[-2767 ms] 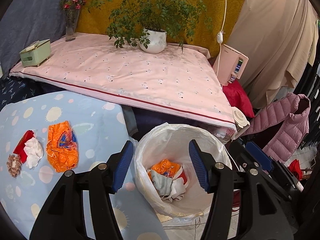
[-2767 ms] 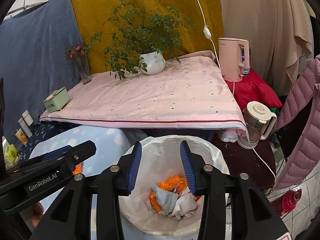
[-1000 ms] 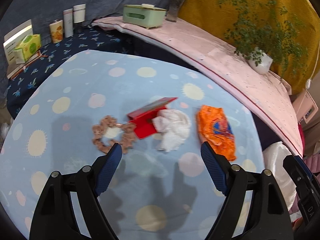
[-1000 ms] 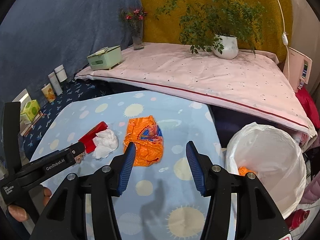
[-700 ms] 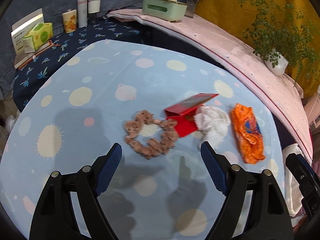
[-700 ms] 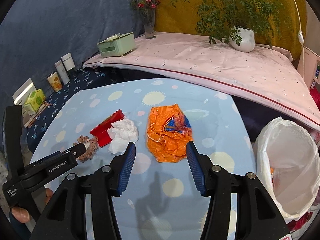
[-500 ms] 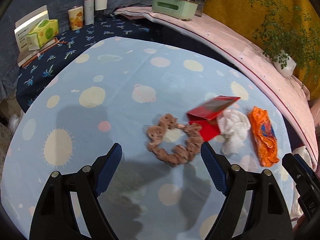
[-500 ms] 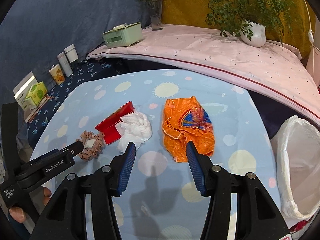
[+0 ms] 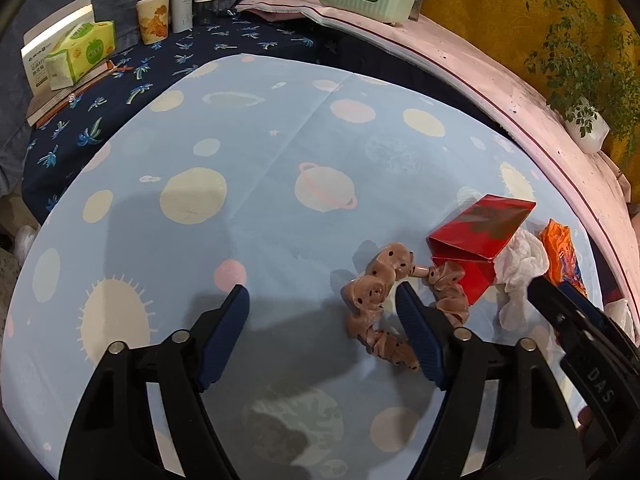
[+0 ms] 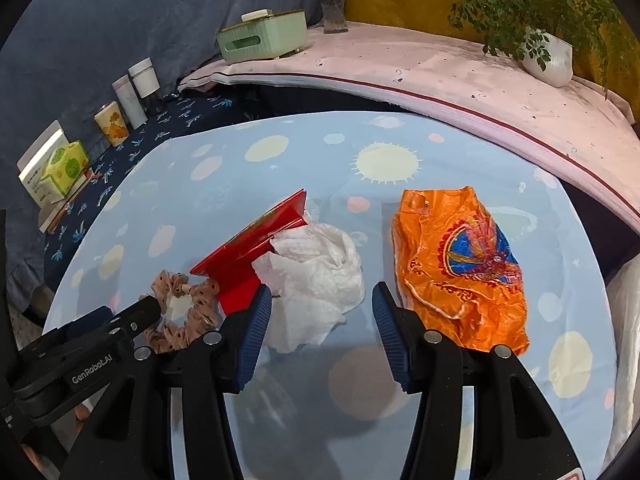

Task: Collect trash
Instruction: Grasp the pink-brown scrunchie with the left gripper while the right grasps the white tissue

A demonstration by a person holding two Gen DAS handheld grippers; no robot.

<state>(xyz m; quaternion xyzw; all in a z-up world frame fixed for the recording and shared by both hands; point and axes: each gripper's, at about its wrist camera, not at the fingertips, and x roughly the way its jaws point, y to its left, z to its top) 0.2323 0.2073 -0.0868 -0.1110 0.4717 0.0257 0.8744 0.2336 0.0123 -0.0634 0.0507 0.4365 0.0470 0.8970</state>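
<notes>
Two claws hang over a bench point(image 9: 260, 184) draped in a pale blue planet-print cloth. From the left wrist, the left claw point(image 9: 322, 328) is closing with nothing between its pads; a brown scrunchie point(image 9: 376, 300) lies at its right finger, partly hidden behind it. Beyond sit a red card point(image 9: 476, 232), a white tissue point(image 9: 520, 264) and an orange wrapper point(image 9: 560, 248), mostly cut off. From the right wrist, the right claw point(image 10: 320, 320) stands spread, empty, the tissue point(image 10: 316, 276) just ahead, the whole wrapper point(image 10: 460, 268) to its right.
</notes>
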